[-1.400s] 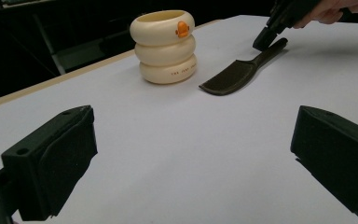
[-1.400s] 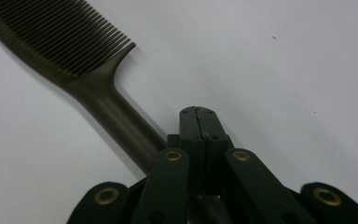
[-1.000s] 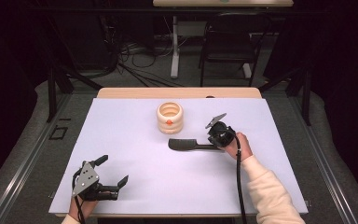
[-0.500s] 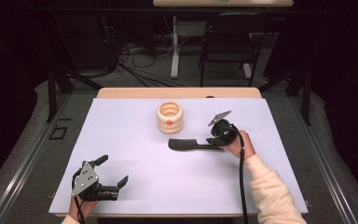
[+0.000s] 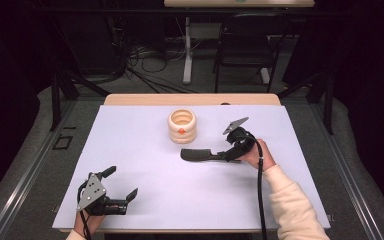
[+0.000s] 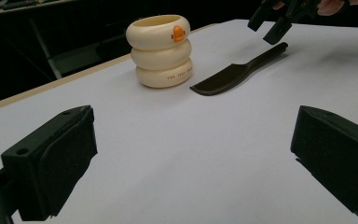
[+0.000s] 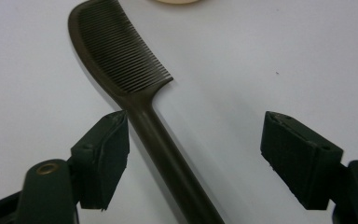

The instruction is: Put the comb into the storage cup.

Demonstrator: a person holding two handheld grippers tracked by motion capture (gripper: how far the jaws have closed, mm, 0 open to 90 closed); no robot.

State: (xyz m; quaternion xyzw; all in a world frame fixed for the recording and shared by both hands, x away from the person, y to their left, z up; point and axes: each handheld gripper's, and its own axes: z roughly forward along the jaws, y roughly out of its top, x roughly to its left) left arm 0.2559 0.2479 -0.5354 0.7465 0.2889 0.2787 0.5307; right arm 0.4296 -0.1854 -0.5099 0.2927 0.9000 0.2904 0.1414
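Right tool (image 5: 228,153) jaws just opening, wide apart; left tool (image 5: 121,183) open, resting low.

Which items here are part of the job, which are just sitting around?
In the job:
- comb, lying flat on the table
- right gripper, jaws just opened, handle between them

Lying about:
- duck cup
- left gripper, open, idle
- chair behind the table

The comb (image 5: 202,155) lies mid-table (image 5: 145,130), the ringed cup (image 5: 182,126) just behind it toward the far edge; left gripper (image 5: 119,184) near the front-left corner
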